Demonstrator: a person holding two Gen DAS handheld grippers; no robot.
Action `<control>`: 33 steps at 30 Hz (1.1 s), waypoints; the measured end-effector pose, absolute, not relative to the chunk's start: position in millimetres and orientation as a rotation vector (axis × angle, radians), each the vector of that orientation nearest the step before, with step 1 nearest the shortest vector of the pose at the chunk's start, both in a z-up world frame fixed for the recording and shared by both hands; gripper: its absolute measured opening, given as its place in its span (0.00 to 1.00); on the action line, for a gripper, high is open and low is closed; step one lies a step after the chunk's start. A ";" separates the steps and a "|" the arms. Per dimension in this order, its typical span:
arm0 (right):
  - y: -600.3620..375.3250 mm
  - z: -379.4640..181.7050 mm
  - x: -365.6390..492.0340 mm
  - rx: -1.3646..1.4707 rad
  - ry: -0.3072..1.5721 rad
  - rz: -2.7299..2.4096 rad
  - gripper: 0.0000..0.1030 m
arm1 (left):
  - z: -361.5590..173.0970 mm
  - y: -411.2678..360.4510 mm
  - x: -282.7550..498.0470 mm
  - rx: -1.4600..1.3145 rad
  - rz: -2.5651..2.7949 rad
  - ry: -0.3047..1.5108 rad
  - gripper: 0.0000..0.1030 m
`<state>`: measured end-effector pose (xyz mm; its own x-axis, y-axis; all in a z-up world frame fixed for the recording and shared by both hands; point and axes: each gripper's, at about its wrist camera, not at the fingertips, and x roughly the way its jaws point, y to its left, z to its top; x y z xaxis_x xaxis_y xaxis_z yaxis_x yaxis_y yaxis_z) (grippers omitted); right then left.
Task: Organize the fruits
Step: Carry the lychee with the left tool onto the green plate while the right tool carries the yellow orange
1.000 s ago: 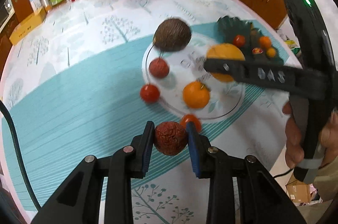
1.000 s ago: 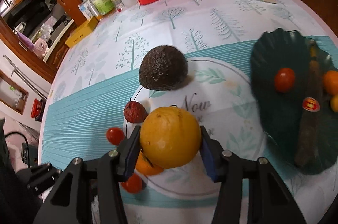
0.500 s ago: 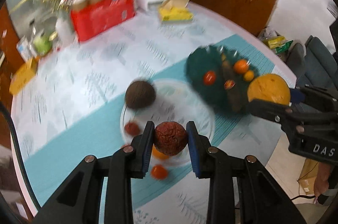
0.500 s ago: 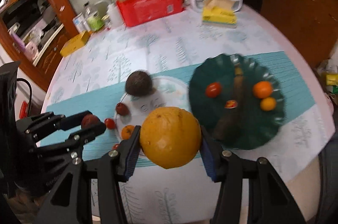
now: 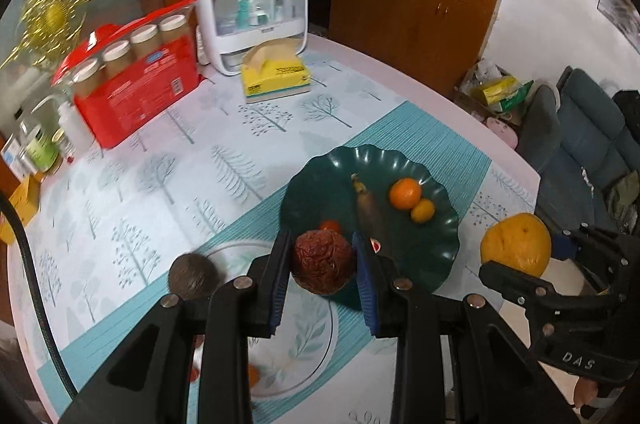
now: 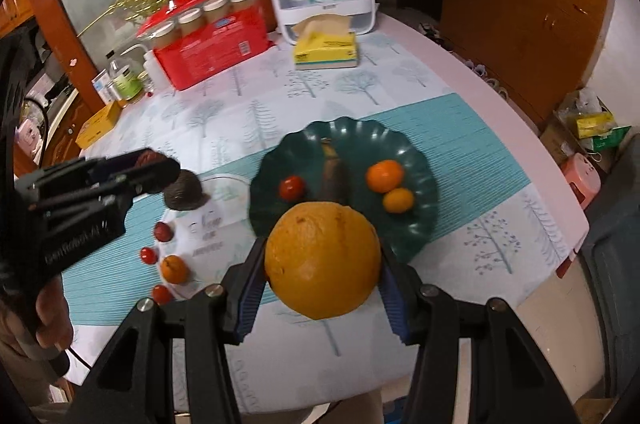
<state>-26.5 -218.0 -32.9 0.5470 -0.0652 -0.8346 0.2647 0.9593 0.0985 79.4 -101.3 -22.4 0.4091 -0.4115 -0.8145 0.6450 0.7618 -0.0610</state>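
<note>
Green plate is the goal: both fruits are mid-carry above the table.
Left gripper pinches a wrinkled red fruit, right gripper clamps the orange; next, lower and release.

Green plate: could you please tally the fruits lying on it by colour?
Red: 1, the tomato
Orange: 2, the tangerine and the smaller orange fruit
Brown: 1, the long brown fruit
Total on the green plate: 4
</note>
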 end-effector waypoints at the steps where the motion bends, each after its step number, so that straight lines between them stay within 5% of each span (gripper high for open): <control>1: -224.6 -35.5 -27.4 0.230 0.975 -0.203 0.51 | -24.6 -108.2 82.0 0.292 -0.676 0.941 0.28; 18: -297.9 -135.4 27.4 0.253 1.140 -0.236 0.51 | -123.5 -211.6 183.7 0.342 -0.576 1.071 0.28; 30: -299.7 -151.6 45.3 0.207 1.182 -0.207 0.55 | -139.8 -252.9 181.4 0.437 -0.601 1.071 0.29; 32: -302.0 -145.8 43.1 0.225 1.161 -0.206 0.61 | -137.3 -254.3 180.4 0.427 -0.615 1.074 0.41; 33: -302.0 -143.6 41.9 0.235 1.154 -0.196 0.63 | -135.1 -254.6 179.1 0.423 -0.618 1.069 0.62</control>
